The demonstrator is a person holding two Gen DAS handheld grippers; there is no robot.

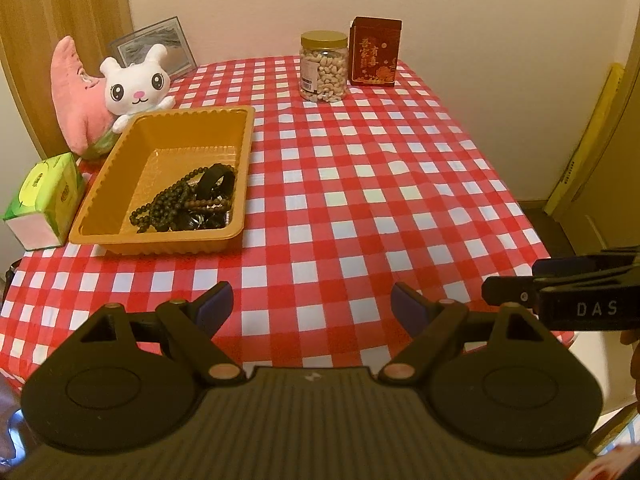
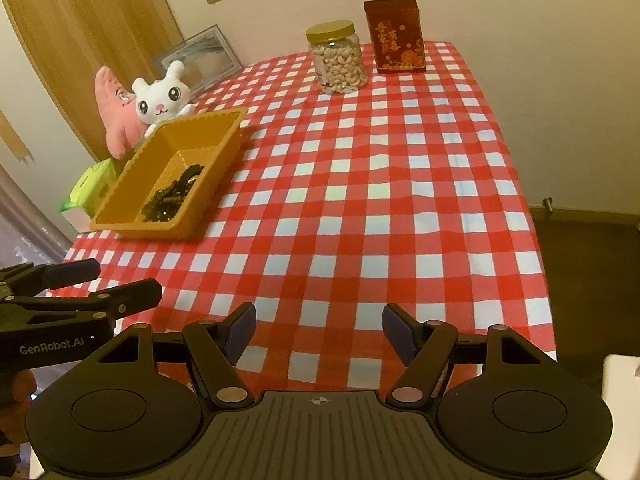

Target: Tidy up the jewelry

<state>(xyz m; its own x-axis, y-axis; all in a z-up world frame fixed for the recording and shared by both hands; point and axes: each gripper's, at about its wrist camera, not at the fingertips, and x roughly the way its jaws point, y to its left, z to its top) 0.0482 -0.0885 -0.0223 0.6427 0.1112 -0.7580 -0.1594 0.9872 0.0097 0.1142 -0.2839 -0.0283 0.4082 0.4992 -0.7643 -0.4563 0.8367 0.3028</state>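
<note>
A yellow plastic tray (image 1: 120,184) (image 2: 224,132) sits on the left of the red-and-white checked table. Dark bead strings and a black bangle, the jewelry (image 1: 188,202) (image 2: 174,196), lie heaped in its near right corner. My left gripper (image 1: 312,308) hovers open over the cloth near the front edge, nothing between its fingers. My right gripper (image 2: 319,330) is open too and holds nothing. Each gripper shows at the side of the other's view: the right gripper (image 1: 508,280) at the right edge, the left gripper (image 2: 128,284) at the left edge.
A white plush rabbit (image 1: 136,86) and a pink plush star (image 1: 76,96) stand behind the tray. A green tissue pack (image 1: 44,200) lies left of it. A jar of cashews (image 1: 323,66) and a red tin (image 1: 374,52) stand at the far edge by the wall.
</note>
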